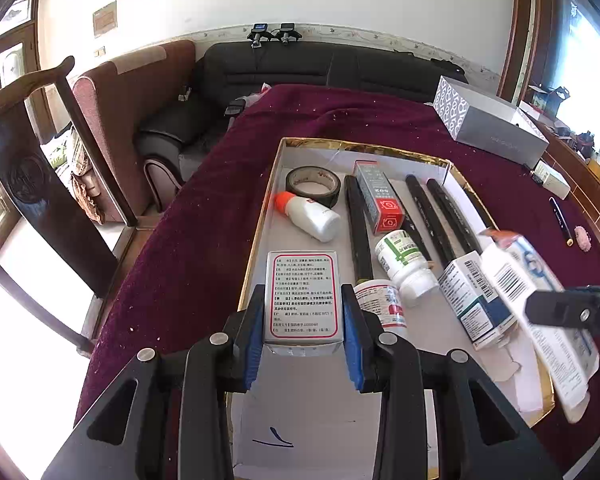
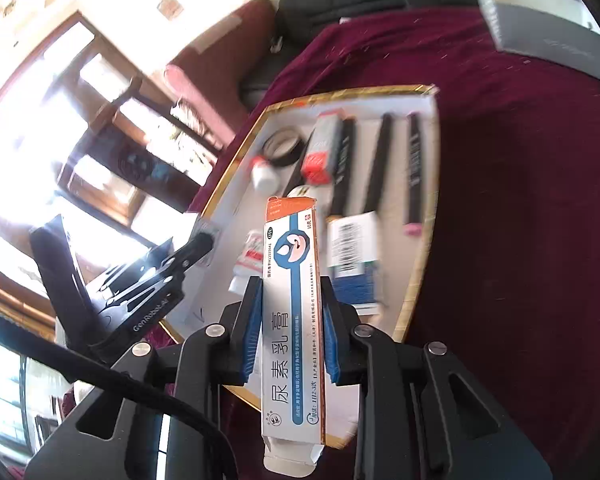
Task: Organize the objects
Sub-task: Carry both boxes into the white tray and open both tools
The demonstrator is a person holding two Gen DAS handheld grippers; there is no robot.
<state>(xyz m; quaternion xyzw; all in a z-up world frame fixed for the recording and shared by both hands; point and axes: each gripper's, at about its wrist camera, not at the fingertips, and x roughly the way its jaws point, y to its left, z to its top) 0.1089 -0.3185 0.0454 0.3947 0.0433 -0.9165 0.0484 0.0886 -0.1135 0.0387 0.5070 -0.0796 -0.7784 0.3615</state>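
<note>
Maroon velvet cloth point(image 1: 188, 240) covers the table, and on it lies a shallow white cardboard tray with a gold-foil rim point(image 1: 260, 220), the landmark for both views; a black sofa point(image 1: 284, 68) stands behind the table. Left wrist view: the left gripper point(image 1: 303, 312) is clamped, blue pads on both sides, on a silver rectangular box with a red-framed printed label point(image 1: 304, 296), held over the tray's near-left part. Inside the tray lie a roll of black tape point(image 1: 313, 187) at the far-left corner, a white bottle with an orange cap point(image 1: 312, 216) just nearer, a grey-and-red carton point(image 1: 380, 196), long black sticks point(image 1: 444, 220), a white pill bottle with a green label point(image 1: 406, 262) and a white-and-blue barcode box point(image 1: 476, 300). A grey rectangular box point(image 1: 496, 124) rests on the cloth beyond the tray's far-right corner. Right wrist view: the right gripper point(image 2: 292, 320) grips a long white-and-blue ointment carton with an orange top point(image 2: 294, 312), held upright above the tray's near edge; the picture is blurred with motion. The left gripper appears at the tray's left side.
</note>
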